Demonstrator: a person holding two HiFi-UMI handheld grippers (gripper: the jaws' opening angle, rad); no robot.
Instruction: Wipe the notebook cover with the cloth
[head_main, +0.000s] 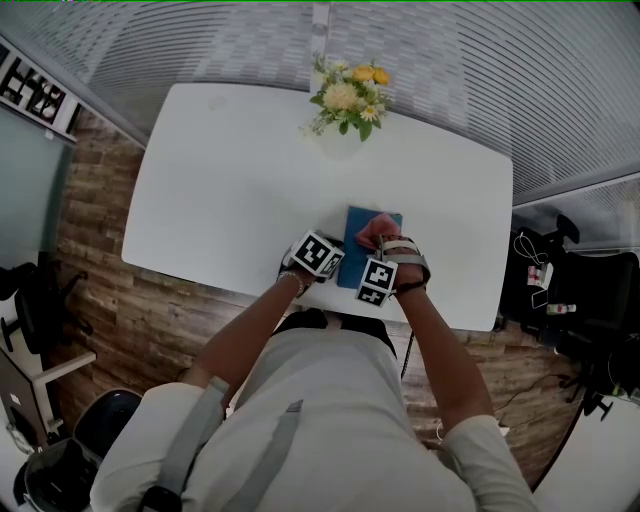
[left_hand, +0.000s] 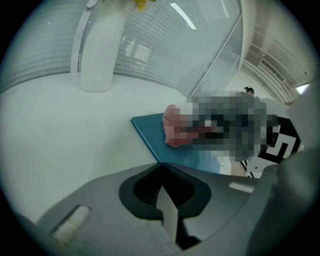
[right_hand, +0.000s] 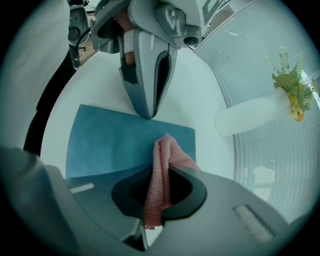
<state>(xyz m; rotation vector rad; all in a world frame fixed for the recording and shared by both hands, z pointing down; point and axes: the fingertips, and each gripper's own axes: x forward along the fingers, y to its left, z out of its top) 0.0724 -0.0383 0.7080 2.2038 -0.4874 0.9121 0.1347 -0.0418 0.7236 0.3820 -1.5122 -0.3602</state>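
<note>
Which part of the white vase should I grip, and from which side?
Probably the middle of the vase, from the side. It stands upright with a round wall, and flowers fill its mouth, so coming from above looks blocked.

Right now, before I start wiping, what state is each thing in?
notebook: closed, flat on the table.
cloth: bunched, resting on the notebook.
left gripper: fingers shut, tip on the notebook's edge.
right gripper: fingers shut on the cloth.
vase: upright, flowers in it.
</note>
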